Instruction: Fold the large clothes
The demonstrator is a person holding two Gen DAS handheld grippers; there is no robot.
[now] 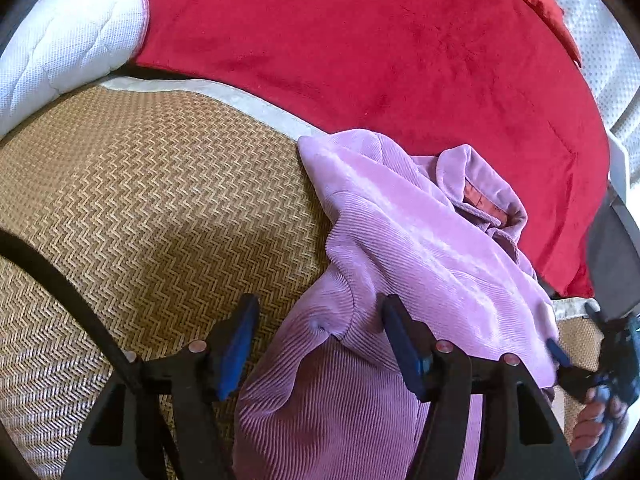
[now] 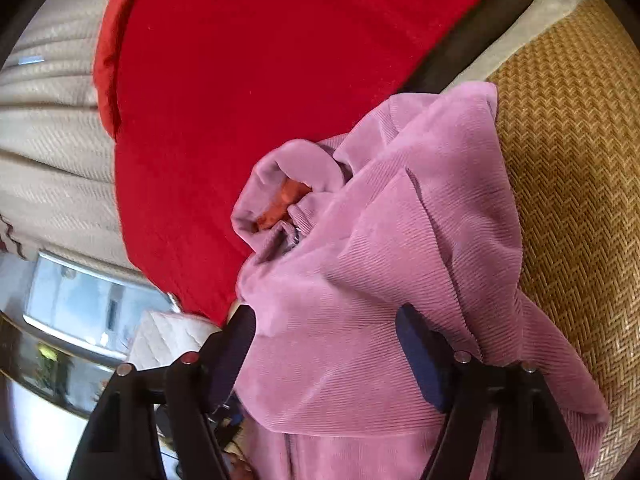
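Observation:
A pink corduroy garment (image 1: pixel 400 232) lies bunched where the woven mat meets the red blanket. Its collar (image 1: pixel 480 204) opens upward and shows an orange lining. My left gripper (image 1: pixel 320 336) is open just over the garment's near part, with cloth lying between the wide fingers and neither pad pressing on it. In the right wrist view the same garment (image 2: pixel 380 260) fills the middle, its collar (image 2: pixel 284 200) toward the blanket. My right gripper (image 2: pixel 324 344) is open too, its fingers either side of a loose fold. A person's hand (image 1: pixel 596 420) holds that gripper at the left view's right edge.
A tan herringbone woven mat (image 1: pixel 140 200) covers the near surface and also shows at the right (image 2: pixel 568 160). A red plush blanket (image 1: pixel 360 40) spreads behind the garment. A white quilted cover (image 1: pixel 68 40) lies at the far left. A mirror-like pane (image 2: pixel 80 304) is low on the left.

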